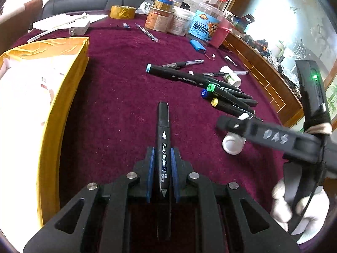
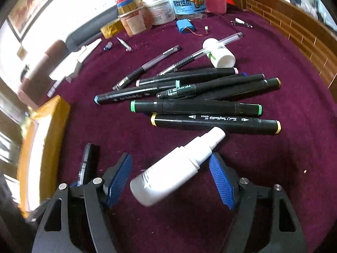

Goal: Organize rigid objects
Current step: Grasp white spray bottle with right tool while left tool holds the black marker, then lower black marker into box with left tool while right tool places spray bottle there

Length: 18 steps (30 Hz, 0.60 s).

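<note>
My left gripper [image 1: 162, 158] is shut on a black art marker [image 1: 162, 139] that points forward above the maroon cloth. My right gripper [image 2: 170, 166] is open, its blue pads on either side of a white squeeze bottle [image 2: 174, 168] lying on the cloth; in the left wrist view the right gripper [image 1: 231, 126] sits over that bottle [image 1: 232, 144]. A pile of several black markers [image 2: 195, 107] with coloured caps lies just beyond the bottle, also in the left wrist view [image 1: 223, 93]. The held marker's tip shows at the left of the right wrist view [image 2: 88, 158].
A yellow-edged box [image 1: 63, 109] stands at the left. Thin pens [image 2: 147, 67], a small white bottle [image 2: 222, 55], a blue battery pack [image 2: 185, 26], jars and cans [image 1: 183, 19] and a tape roll [image 1: 122, 11] lie farther back. A wooden rail [image 1: 263, 80] borders the right.
</note>
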Each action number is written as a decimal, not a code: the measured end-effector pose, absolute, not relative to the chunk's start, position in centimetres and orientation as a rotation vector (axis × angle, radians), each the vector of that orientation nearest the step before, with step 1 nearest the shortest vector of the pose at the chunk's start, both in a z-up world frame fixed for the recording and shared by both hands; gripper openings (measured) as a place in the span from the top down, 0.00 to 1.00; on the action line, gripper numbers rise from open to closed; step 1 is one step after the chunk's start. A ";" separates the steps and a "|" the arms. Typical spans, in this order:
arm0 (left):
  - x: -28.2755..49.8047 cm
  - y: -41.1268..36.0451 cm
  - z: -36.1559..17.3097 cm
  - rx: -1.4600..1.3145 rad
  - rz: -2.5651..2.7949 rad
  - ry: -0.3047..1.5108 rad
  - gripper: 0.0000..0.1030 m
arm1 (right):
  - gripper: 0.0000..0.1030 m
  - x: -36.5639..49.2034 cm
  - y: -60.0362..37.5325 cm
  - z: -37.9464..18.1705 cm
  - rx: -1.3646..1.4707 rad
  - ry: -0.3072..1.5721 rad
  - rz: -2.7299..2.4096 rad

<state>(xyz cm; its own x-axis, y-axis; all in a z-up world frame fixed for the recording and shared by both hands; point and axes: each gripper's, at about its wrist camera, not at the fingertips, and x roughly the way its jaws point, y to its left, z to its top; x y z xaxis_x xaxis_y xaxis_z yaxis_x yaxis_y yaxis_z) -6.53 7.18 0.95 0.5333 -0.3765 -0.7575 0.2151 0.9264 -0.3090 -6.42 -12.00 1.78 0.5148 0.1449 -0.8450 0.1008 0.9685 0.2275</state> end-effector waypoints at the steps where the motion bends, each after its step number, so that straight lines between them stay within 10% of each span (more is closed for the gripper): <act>1: -6.5 7.2 0.9 -0.190 -0.357 0.946 0.88 | 0.36 -6.5 -11.5 1.7 0.217 1.029 0.010; 6: -6.5 7.4 0.9 -0.212 -0.368 0.941 0.88 | 0.72 -7.1 -11.4 1.7 0.132 1.002 -0.021; 18: -8.9 8.9 3.5 -0.295 -0.454 0.795 0.88 | 0.73 -10.4 -12.4 4.1 0.208 0.922 0.115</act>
<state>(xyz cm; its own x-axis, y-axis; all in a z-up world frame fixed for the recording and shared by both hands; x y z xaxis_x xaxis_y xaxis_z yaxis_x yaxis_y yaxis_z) -8.94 8.91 3.51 0.6123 -0.4956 -0.6160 0.2788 0.8645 -0.4183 -10.45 -12.38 4.12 0.6001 0.1869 -0.7778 -0.0092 0.9739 0.2270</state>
